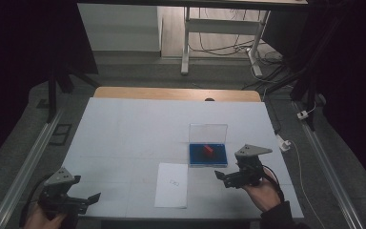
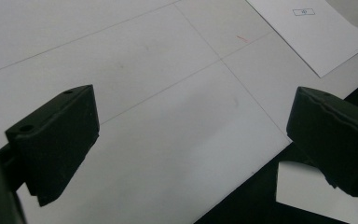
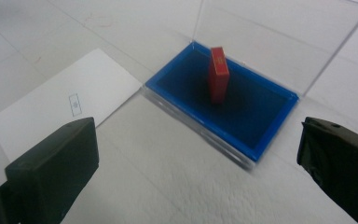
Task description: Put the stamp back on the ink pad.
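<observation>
Room lies open left of your right tool (image 1: 228, 178), jaws wide and empty; the red block (image 3: 218, 74) stands in the blue case (image 3: 265, 142) just ahead. Your left tool (image 1: 83, 200), also wide, sits at the surface (image 1: 124, 129) edge.

The left hand-held gripper (image 1: 83, 200) sits low at the near left corner, held by the left hand (image 1: 38, 217), its jaws spread wide with nothing between them. The right hand-held gripper (image 1: 224, 179), gripped from below by the right hand (image 1: 262, 193), points leftward, jaws wide apart and empty.
</observation>
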A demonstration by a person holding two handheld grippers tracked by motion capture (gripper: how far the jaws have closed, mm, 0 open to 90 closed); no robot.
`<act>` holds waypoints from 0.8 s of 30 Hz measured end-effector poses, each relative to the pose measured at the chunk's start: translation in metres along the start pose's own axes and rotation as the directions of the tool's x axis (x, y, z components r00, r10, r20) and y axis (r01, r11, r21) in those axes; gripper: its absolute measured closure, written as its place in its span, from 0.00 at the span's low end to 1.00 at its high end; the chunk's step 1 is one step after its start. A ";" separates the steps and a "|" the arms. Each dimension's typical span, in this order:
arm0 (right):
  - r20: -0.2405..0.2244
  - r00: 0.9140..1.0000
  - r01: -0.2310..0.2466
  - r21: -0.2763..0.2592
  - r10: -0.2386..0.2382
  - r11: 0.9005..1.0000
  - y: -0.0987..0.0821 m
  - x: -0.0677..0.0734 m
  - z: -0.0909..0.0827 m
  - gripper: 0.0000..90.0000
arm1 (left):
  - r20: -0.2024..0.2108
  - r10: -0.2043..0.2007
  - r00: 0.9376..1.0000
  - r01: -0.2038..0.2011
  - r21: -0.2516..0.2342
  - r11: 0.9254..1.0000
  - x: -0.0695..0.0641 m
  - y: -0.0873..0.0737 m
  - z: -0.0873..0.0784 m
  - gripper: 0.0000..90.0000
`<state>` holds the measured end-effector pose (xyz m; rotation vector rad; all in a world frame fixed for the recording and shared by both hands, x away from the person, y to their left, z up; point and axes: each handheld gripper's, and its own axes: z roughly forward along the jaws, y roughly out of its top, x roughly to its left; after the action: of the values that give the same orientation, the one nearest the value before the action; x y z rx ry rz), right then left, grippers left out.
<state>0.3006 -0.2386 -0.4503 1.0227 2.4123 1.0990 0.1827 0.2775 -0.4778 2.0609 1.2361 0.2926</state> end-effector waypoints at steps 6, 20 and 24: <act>0.014 1.000 -0.027 -0.012 0.028 1.000 -0.011 0.000 -0.013 0.00 | 0.000 -0.002 1.000 0.002 0.000 1.000 0.000 0.000 0.000 0.03; 0.075 0.990 -0.118 -0.009 0.119 0.993 -0.043 -0.003 -0.043 0.00 | 0.000 -0.005 1.000 0.005 -0.001 1.000 0.000 0.000 0.000 0.03; 0.099 0.987 -0.124 0.011 0.123 0.992 -0.052 -0.003 -0.049 0.00 | 0.000 -0.004 1.000 0.004 -0.002 1.000 0.000 0.000 0.000 0.03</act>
<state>0.2519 -0.2904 -0.4565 1.2170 2.3112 1.0430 0.1824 0.2783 -0.4778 2.0569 1.2392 0.2917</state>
